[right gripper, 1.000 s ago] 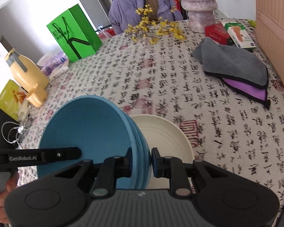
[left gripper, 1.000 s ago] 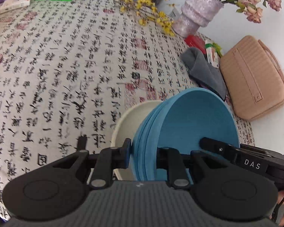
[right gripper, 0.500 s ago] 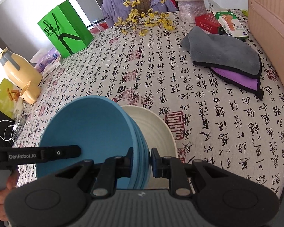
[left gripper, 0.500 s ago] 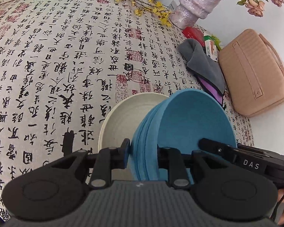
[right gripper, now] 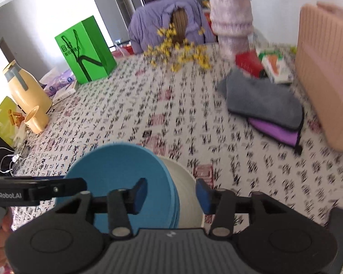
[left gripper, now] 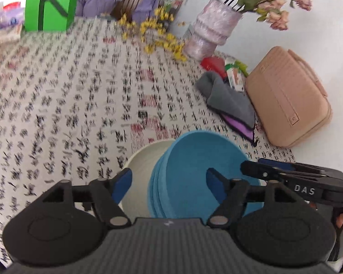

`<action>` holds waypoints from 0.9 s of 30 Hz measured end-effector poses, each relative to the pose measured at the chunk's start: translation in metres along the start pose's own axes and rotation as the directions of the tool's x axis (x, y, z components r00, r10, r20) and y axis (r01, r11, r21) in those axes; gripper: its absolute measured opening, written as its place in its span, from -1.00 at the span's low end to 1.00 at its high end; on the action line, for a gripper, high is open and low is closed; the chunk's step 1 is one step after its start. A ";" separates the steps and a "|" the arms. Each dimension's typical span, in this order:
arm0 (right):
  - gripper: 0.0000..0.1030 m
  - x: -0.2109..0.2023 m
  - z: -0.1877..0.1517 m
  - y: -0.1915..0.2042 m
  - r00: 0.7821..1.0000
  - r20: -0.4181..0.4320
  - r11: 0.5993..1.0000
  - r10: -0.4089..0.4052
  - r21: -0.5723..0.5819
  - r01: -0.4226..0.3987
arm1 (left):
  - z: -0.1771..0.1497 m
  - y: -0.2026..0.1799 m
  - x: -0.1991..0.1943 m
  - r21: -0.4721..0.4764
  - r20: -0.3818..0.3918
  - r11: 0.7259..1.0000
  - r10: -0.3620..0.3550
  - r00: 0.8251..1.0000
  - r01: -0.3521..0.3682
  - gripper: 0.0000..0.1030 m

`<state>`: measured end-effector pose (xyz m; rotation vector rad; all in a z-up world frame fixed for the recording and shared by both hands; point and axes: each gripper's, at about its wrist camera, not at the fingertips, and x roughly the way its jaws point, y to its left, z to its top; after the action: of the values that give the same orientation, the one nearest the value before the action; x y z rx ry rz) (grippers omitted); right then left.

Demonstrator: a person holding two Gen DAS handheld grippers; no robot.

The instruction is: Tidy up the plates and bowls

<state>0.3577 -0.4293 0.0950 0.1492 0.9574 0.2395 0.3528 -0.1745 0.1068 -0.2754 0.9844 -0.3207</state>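
We see a stack of blue bowls (left gripper: 194,171) resting tilted in a cream plate (left gripper: 144,173) near the front edge of the table (left gripper: 80,105), which is covered in a cloth printed with black calligraphy. The left hand-held gripper (left gripper: 169,182) straddles the near rim of the stack, its jaws opening, the blue pads clear of the bowls on both sides. From the opposite side, the right hand-held gripper (right gripper: 171,194) frames the stack's rim and the plate's edge, its jaws also opening and pressing on nothing. Each view catches the other tool reaching in over the blue bowls. Behind the dishes, a folded grey cloth (right gripper: 263,98) lies on a purple one just beside a pink ribbed case (left gripper: 288,96). A lilac vase (left gripper: 210,32) with dried roses, yellow blossom sprigs (right gripper: 178,54) and a green paper bag (right gripper: 89,50) stand farther back; a yellow jug (right gripper: 27,89) sits at the table's left edge.
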 end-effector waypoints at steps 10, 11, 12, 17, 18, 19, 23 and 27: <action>0.56 -0.033 -0.017 0.040 0.982 0.180 0.987 -0.057 -0.135 0.082 | -0.017 0.005 -0.047 0.109 0.286 0.981 0.122 0.950 -0.159 0.88; 0.57 -0.035 -0.019 0.044 0.978 0.202 0.986 -0.057 -0.145 0.088 | -0.020 0.005 -0.049 0.118 0.325 0.975 0.141 0.935 -0.188 0.88; 0.59 -0.036 -0.021 0.049 0.973 0.224 0.983 -0.055 -0.156 0.091 | -0.022 0.003 -0.051 0.130 0.365 0.967 0.160 0.917 -0.220 0.89; 0.73 -0.039 -0.033 0.068 0.937 0.347 0.967 -0.052 -0.215 0.133 | -0.038 0.003 -0.061 0.196 0.495 0.941 0.149 0.856 -0.277 0.97; 0.73 -0.039 -0.036 0.070 0.926 0.376 0.966 -0.041 -0.221 0.133 | -0.042 0.003 -0.063 0.203 0.523 0.939 0.137 0.842 -0.279 0.98; 0.73 -0.040 -0.040 0.073 0.911 0.411 0.965 -0.029 -0.225 0.132 | -0.047 0.003 -0.065 0.211 0.556 0.935 0.125 0.822 -0.284 0.99; 0.75 -0.040 -0.060 0.074 0.819 0.573 0.971 0.004 -0.198 0.133 | -0.071 0.002 -0.065 0.218 0.668 0.923 0.095 0.738 -0.316 1.00; 0.89 -0.035 -0.071 0.078 0.763 0.646 0.969 0.007 -0.192 0.153 | -0.082 0.007 -0.062 0.221 0.674 0.927 0.080 0.734 -0.304 1.00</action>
<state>0.2693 -0.3622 0.0998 -0.0304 0.2351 0.2047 0.2523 -0.1512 0.1087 0.0269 0.2390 -0.1596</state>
